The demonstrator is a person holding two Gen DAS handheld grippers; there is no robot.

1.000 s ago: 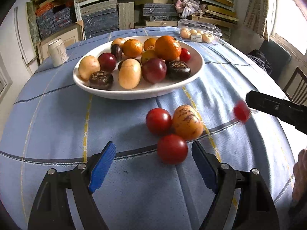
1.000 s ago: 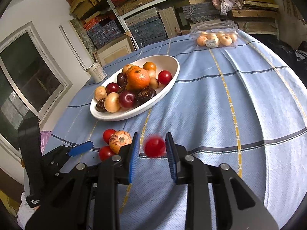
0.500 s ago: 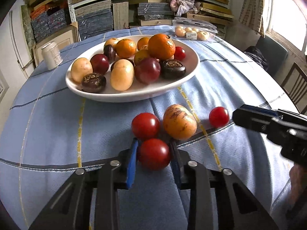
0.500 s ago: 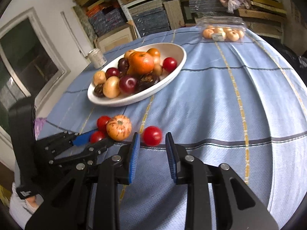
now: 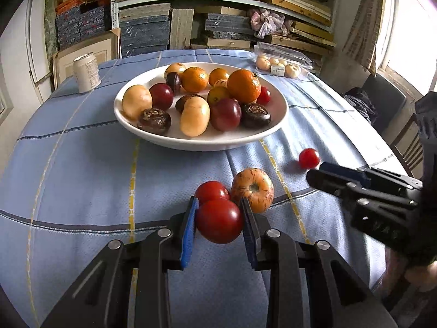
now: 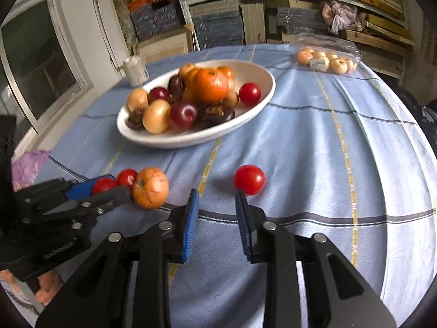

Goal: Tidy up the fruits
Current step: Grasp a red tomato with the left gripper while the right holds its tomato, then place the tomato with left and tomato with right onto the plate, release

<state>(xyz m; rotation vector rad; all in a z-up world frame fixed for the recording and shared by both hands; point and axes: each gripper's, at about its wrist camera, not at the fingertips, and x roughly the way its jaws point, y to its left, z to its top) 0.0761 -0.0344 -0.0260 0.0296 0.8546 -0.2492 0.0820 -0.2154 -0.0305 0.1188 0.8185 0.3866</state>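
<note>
1. Since the frame half a second back, your left claw (image 5: 218,220) has carried its red tomato (image 5: 219,224) up off the cloth, and the right claw (image 6: 214,209) has drawn back from the small tomato (image 6: 249,179) it released.
2. Your left claw is pinching that red tomato between its blue pads (image 5: 189,232), one on each side of the fruit.
3. Behind the held tomato, a second red tomato (image 5: 211,191) sits on the counter (image 5: 82,169), touching the speckled orange fruit (image 5: 252,190) to its right.
4. Your right claw is spread, with nothing between the pads (image 6: 191,224).
5. That small tomato lies on the blue cloth just beyond the right pad's tip, apart from the other loose fruit.
6. From the left wrist view, the same small tomato (image 5: 308,158) rests just beside the tip of the right claw (image 5: 322,175).
7. Farther back, the white bowl (image 5: 202,142) holds oranges, dark red plums, pale yellow fruit and dark wrinkled ones.
8. A can (image 5: 86,71) stands left of the bowl, and a clear plastic pack of pale fruit (image 5: 281,64) lies at the far right of the counter.
</note>
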